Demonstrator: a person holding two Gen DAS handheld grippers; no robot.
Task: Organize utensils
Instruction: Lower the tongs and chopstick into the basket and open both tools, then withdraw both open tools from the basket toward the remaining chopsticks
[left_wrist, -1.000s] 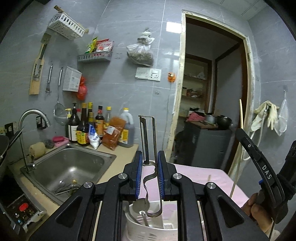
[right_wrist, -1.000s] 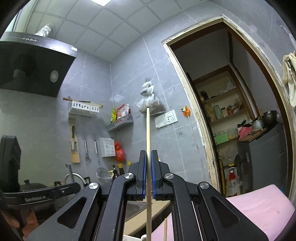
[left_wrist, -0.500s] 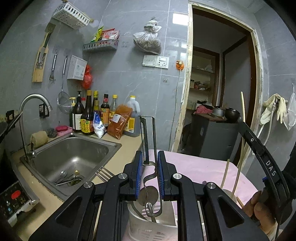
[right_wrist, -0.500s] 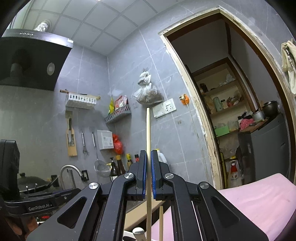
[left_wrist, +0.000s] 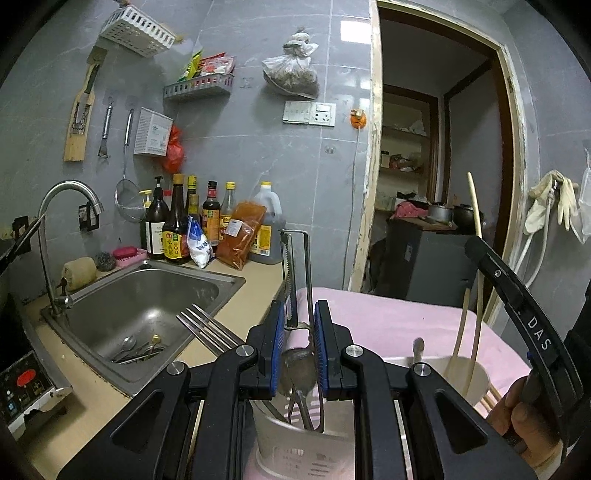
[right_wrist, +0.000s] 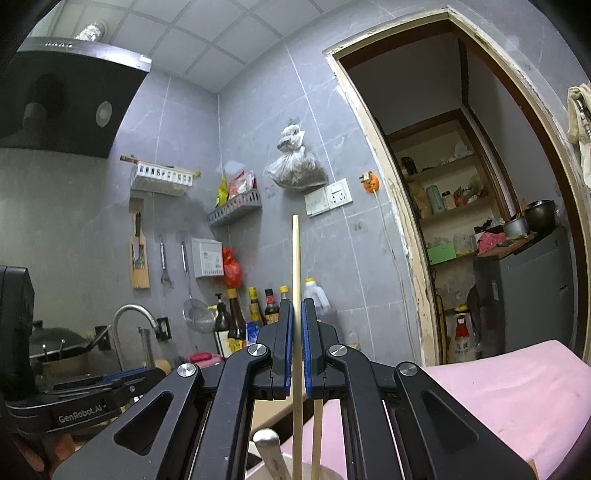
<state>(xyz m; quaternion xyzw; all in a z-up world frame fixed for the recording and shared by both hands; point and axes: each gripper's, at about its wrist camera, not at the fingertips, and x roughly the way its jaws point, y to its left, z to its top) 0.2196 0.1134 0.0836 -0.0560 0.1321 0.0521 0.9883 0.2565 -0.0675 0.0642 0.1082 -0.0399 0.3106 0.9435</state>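
My left gripper (left_wrist: 299, 325) holds a metal peeler (left_wrist: 295, 273) upright between its blue pads, its lower end in a clear measuring cup (left_wrist: 295, 435) that holds a spoon and other metal utensils. Forks (left_wrist: 207, 328) stick out to the cup's left. My right gripper (right_wrist: 297, 332) stands around a long wooden chopstick (right_wrist: 295, 280), the jaws slightly apart; the stick's lower end reaches into a white cup (left_wrist: 465, 376) with another chopstick (right_wrist: 317, 435) and a spoon handle (right_wrist: 271, 450). Both cups stand on a pink mat (left_wrist: 391, 321).
A steel sink (left_wrist: 147, 306) with utensils in it and a tap (left_wrist: 55, 221) lie to the left. Sauce bottles (left_wrist: 192, 221) line the wall behind it. A doorway (left_wrist: 436, 184) opens behind the mat. An induction cooker (left_wrist: 22, 387) sits at the far left.
Both grippers have lowered. The peeler sank deeper into the measuring cup. The right jaws have opened a little around the chopstick, now standing in the white cup.
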